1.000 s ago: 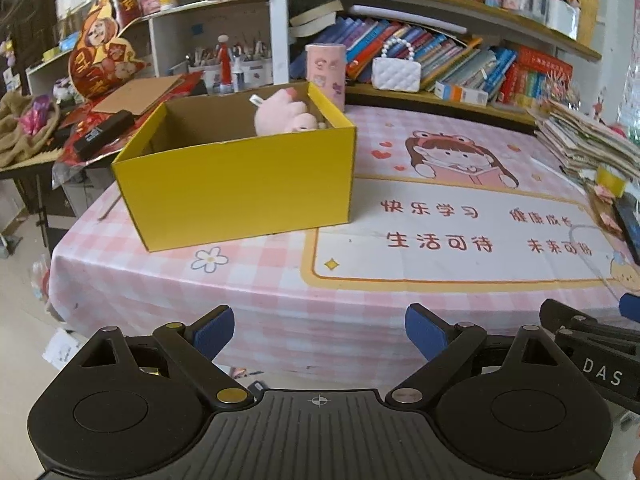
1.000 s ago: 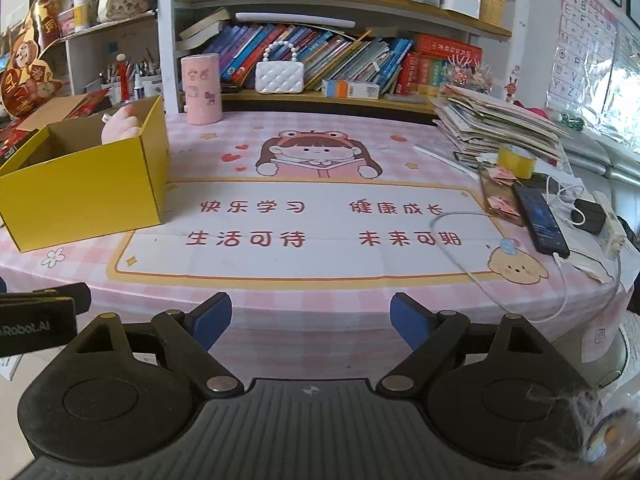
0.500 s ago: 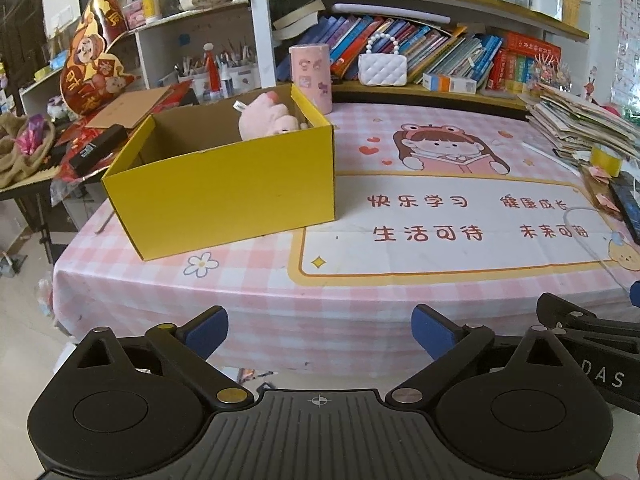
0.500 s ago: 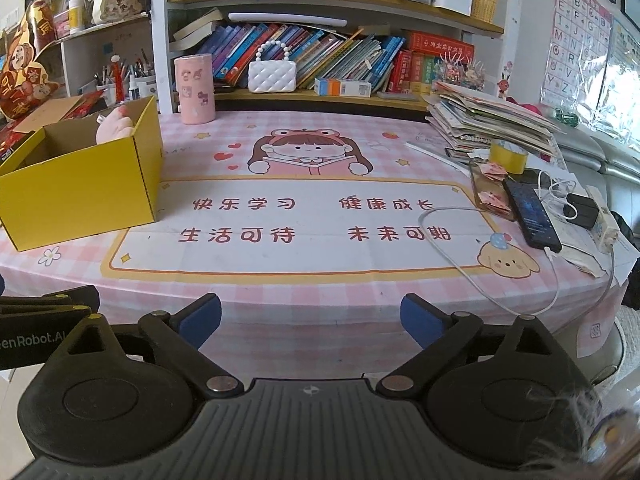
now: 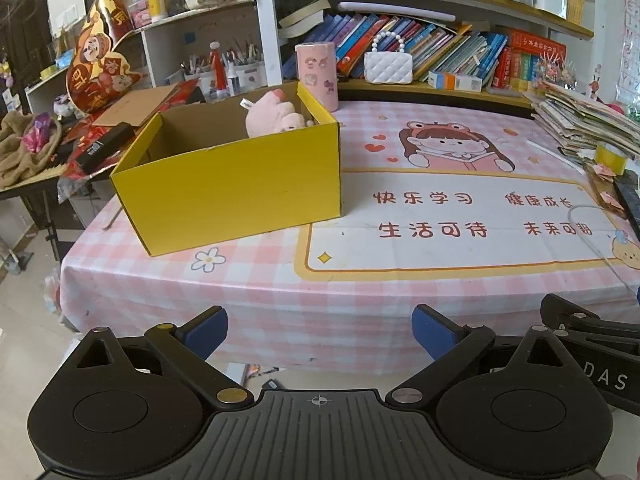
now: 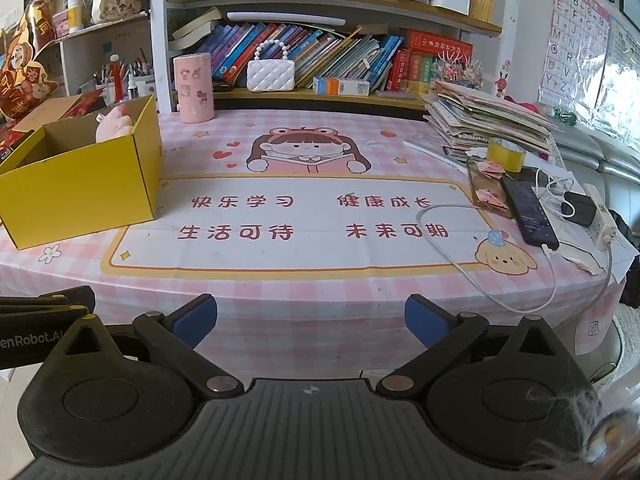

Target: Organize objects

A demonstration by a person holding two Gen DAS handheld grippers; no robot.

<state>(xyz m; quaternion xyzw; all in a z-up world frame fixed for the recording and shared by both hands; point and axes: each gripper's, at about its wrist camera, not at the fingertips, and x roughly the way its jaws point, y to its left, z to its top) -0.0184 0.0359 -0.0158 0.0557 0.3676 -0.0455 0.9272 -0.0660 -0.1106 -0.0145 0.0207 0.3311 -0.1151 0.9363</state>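
An open yellow cardboard box (image 5: pixel 228 192) stands on the left of the pink checked tablecloth (image 5: pixel 440 280). A pink plush toy (image 5: pixel 272 118) lies in its far right corner. The box (image 6: pixel 80 184) and the toy (image 6: pixel 114 122) also show at the left of the right wrist view. My left gripper (image 5: pixel 320 322) hangs open before the table's front edge, well short of the box, with nothing between its blue pads. My right gripper (image 6: pixel 310 314) is beside it to the right, its jaws opening, and nothing is between them.
A pink cylinder (image 6: pixel 193 88) and a white purse (image 6: pixel 271 75) stand at the back by the bookshelf. On the right lie a paper stack (image 6: pixel 488 120), a yellow tape roll (image 6: pixel 506 156), a phone (image 6: pixel 528 212) and a white cable (image 6: pixel 452 256).
Both pairs of jaws have spread wider, the right pair more than the left. Both hands have stayed about where they were before the table.
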